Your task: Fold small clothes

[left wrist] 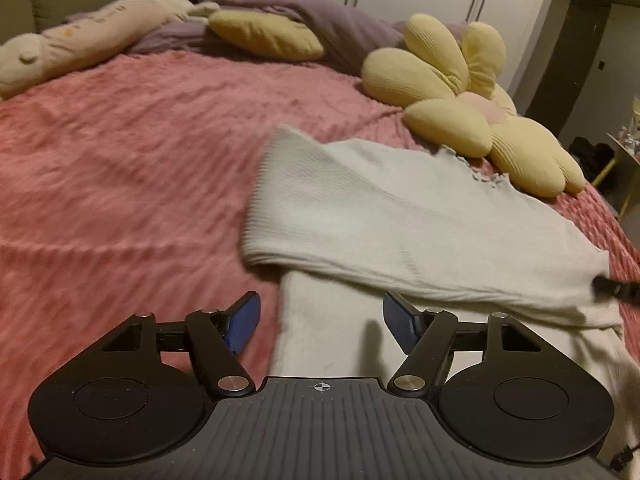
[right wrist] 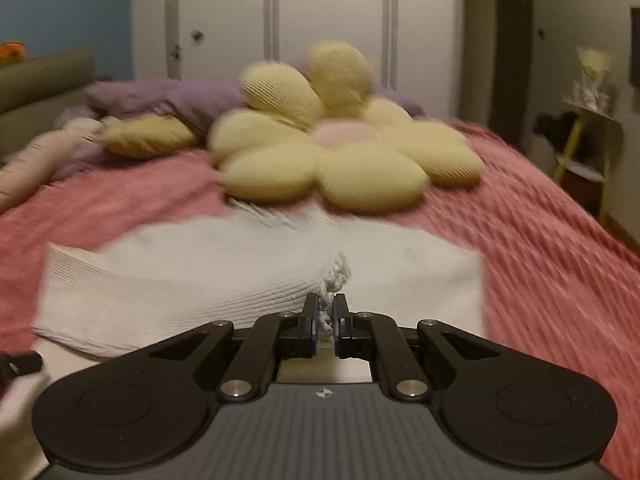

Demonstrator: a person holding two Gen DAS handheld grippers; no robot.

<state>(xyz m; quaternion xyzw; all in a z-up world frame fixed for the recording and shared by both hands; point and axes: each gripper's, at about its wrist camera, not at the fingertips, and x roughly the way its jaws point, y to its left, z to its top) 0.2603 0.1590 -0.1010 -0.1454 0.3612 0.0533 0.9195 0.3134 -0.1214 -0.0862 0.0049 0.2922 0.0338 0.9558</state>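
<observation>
Bedroom scene, fuzzy pink bedspread (left wrist: 132,168) filling most of both views. Right gripper (right wrist: 327,316) sits at the bottom middle of its own view, blue pads clenched on a frilly edge of the white ribbed knit top (right wrist: 224,280), with a bit of the fabric bunched up between them. Left gripper (left wrist: 321,322) is at the bottom of its view, jaws spread apart with nothing pinched, hovering over the lower layer of that same white top (left wrist: 400,220). The top lies on the bedspread, centre-right in the left view, its upper part folded over. Just behind it is a yellow flower-shaped cushion with a pink centre (right wrist: 340,148), touching the top's far edge. Further back, upper left, a purple duvet (left wrist: 320,20) and a long cream plush toy (left wrist: 80,44).
</observation>
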